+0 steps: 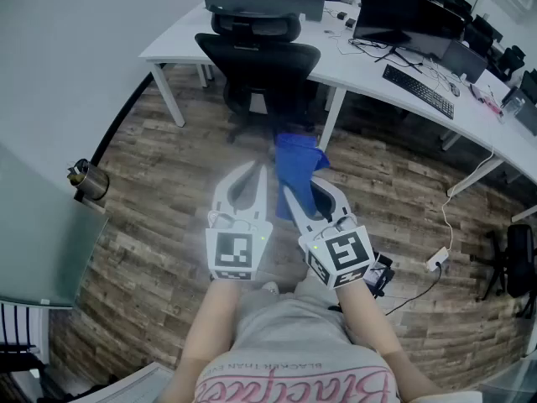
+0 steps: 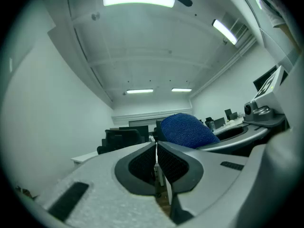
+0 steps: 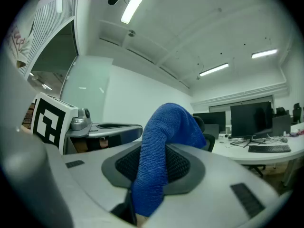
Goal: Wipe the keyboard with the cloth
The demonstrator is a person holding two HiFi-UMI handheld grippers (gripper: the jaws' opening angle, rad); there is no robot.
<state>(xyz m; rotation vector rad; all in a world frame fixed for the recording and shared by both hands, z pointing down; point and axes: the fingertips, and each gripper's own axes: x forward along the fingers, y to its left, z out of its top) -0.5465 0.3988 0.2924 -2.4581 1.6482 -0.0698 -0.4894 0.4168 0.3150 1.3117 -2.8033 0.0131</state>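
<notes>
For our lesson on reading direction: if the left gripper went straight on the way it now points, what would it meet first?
Probably the black office chair at the white desk. The left gripper, jaws shut and empty, points toward it, though depth is unclear.

The cloth (image 3: 154, 170) is blue fabric, matt, with a fine ribbed knit and a slightly rough nap; the left gripper (image 2: 156, 145) and the right gripper (image 3: 159, 148) have pale grey plastic shells, matt, with a fine speckled grain; their inner pads (image 2: 141, 165) are dark, with a mesh-like texture; the marker cube (image 1: 231, 253) is white and smooth, with matt black print; the floor (image 1: 151, 225) is grey-brown wood plank, grained and dull; the desk (image 1: 352, 67) top is white and smooth, with little sheen; the keyboard (image 1: 418, 91) looks like black matt plastic; the chair (image 1: 267, 64) is matt black; a small cylinder (image 1: 88, 180) looks like shiny metal
</notes>
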